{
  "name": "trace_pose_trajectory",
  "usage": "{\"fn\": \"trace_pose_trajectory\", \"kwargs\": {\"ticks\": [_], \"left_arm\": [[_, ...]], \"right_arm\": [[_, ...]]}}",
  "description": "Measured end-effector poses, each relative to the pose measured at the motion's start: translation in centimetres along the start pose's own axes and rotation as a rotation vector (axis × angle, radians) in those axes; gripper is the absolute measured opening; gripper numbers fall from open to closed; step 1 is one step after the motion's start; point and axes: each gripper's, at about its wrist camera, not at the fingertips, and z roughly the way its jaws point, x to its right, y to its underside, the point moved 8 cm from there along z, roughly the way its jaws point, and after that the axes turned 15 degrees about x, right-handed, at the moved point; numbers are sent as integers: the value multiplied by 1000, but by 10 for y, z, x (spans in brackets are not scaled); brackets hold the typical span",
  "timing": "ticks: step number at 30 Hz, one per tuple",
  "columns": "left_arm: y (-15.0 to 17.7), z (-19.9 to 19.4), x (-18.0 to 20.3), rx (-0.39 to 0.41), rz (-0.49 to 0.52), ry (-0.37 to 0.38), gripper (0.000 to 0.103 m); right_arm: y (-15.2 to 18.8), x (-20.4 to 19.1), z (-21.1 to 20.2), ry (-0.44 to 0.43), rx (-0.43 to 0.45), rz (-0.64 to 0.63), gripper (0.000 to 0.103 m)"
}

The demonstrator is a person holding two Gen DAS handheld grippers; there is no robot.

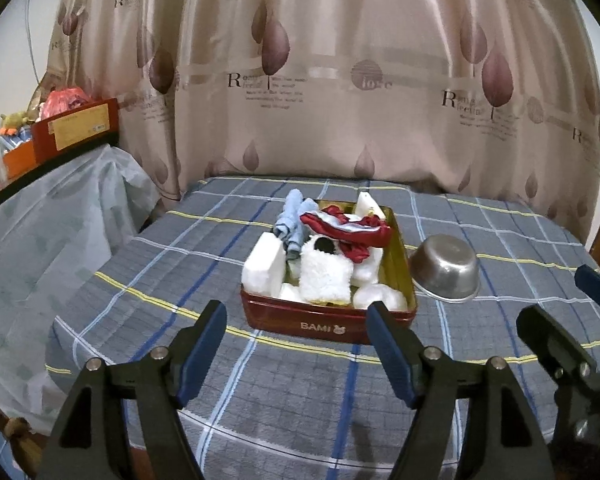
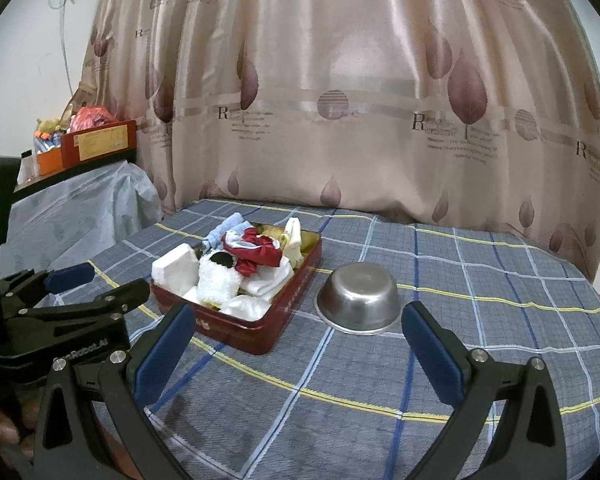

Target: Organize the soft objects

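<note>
On the plaid cloth (image 1: 140, 280), both grippers — left (image 1: 296, 340), right (image 2: 296, 340) — gape wide, empty, before the tin (image 1: 324, 320).

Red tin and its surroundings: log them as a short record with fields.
surface: plaid cloth
container: red tin, open, marked BAMI
contents: white foam block, fluffy white piece, blue cloth, red cloth, piled above the rim
beside the tin: steel bowl, upside down
left hand-held gripper: open, empty, short of the tin
right hand-held gripper: open, empty
</note>
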Motion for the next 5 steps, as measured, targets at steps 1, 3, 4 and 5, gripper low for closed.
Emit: {"fn": "trace_pose_trajectory", "kwargs": {"ticks": [1,3,4,5], "left_arm": [[0,0,1,-3,3,0,74],[0,0,3,-4,17,-9,75],[1,1,5,-4,28,-11,75],[1,1,6,-5,34,-14,75]], "right_arm": [[1,4,-3,6,3,4,102],[2,15,-5,22,3,8,102],[3,29,-4,47,-2,17,102],[4,40,-4,64,-7,26,102]]}}
